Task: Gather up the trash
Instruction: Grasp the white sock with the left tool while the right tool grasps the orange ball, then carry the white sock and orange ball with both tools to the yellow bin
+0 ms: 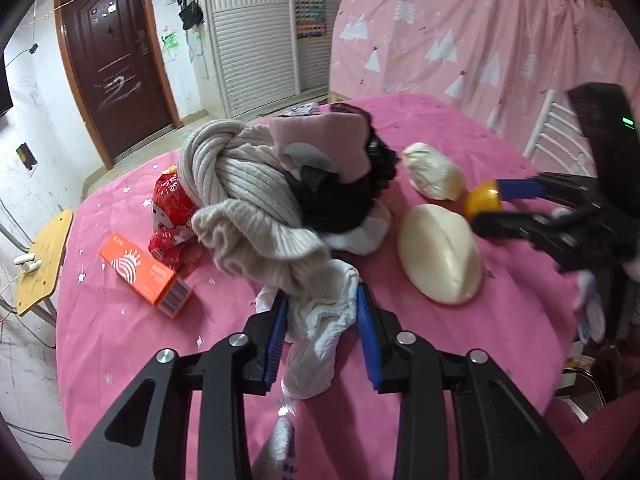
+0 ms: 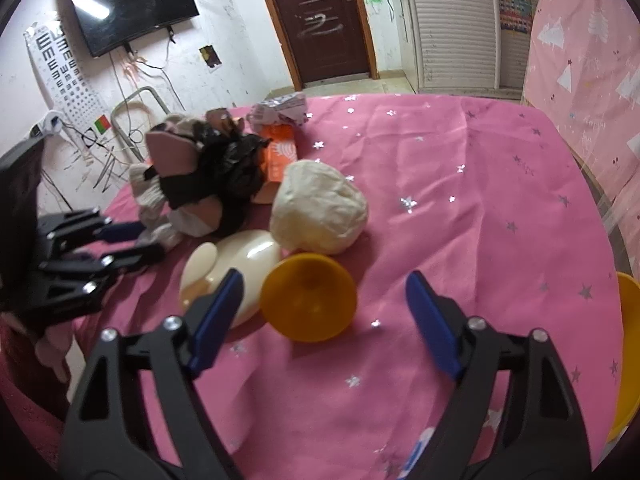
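Note:
In the left wrist view my left gripper [image 1: 322,312] is open, its blue fingers on either side of a crumpled white tissue [image 1: 320,332] on the pink tablecloth [image 1: 120,320]. Behind it lies a pile of a beige knit cloth [image 1: 240,200], pink cloth and a black bag [image 1: 340,196]. A red wrapper [image 1: 170,208] and an orange box [image 1: 144,272] lie to the left. In the right wrist view my right gripper [image 2: 324,292] is open around a small orange cup [image 2: 308,296] lying on its side. Two cream lumps [image 2: 320,208] [image 2: 240,268] lie behind it.
A yellow bowl [image 2: 628,352] sits at the table's right edge. A crumpled white-and-purple wrapper [image 2: 280,110] lies at the far side. A wooden stool [image 1: 40,260] stands left of the table and a white chair [image 1: 556,136] at the right. A pink curtain [image 1: 480,32] hangs behind.

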A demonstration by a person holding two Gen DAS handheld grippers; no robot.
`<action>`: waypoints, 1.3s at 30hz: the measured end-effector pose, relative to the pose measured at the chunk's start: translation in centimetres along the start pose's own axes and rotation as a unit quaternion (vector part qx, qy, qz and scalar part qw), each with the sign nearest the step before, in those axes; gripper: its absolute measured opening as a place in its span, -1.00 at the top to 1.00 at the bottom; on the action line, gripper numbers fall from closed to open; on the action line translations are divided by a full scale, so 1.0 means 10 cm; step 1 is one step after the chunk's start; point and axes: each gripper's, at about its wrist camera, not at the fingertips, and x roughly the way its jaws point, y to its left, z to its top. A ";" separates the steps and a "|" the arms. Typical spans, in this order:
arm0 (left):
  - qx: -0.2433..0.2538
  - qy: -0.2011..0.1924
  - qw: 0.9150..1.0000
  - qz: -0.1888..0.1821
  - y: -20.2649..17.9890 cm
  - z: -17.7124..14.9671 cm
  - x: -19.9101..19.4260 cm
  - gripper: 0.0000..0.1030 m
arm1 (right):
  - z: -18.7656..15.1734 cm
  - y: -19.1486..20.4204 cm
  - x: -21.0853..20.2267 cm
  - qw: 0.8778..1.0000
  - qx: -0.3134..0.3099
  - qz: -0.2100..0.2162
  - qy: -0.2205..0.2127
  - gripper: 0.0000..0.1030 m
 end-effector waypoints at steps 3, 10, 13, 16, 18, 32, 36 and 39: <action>-0.005 -0.008 1.000 -0.009 0.00 -0.08 -0.11 0.56 | 0.01 0.01 0.01 1.000 -0.005 -0.003 0.003 -0.48; -0.009 -0.025 1.000 -0.010 -0.06 -0.23 -0.28 0.62 | -0.01 -0.02 0.00 1.000 -0.002 0.000 -0.011 0.23; -0.012 -0.028 1.000 -0.006 -0.02 -0.27 -0.34 0.67 | -0.03 0.02 -0.06 0.999 -0.010 -0.006 -0.030 0.23; -0.017 -0.033 0.999 -0.001 -0.02 -0.29 -0.41 0.72 | -0.06 0.03 -0.12 0.999 -0.011 -0.005 -0.047 0.23; -0.019 -0.038 0.999 -0.001 -0.02 -0.30 -0.49 0.74 | -0.08 0.03 -0.16 0.998 -0.008 -0.004 -0.056 0.23; -0.014 -0.109 0.993 -0.034 -0.29 -0.11 -1.06 0.77 | -0.14 -0.39 -0.61 0.991 0.040 -0.005 -0.126 0.23; 0.001 -0.122 0.991 -0.047 -0.47 0.09 -1.08 0.77 | -0.19 -0.58 -0.75 0.988 0.054 -0.015 -0.142 0.23; 0.012 -0.129 0.990 -0.061 -0.65 0.30 -1.02 0.77 | -0.24 -0.78 -0.87 0.985 0.068 -0.030 -0.156 0.23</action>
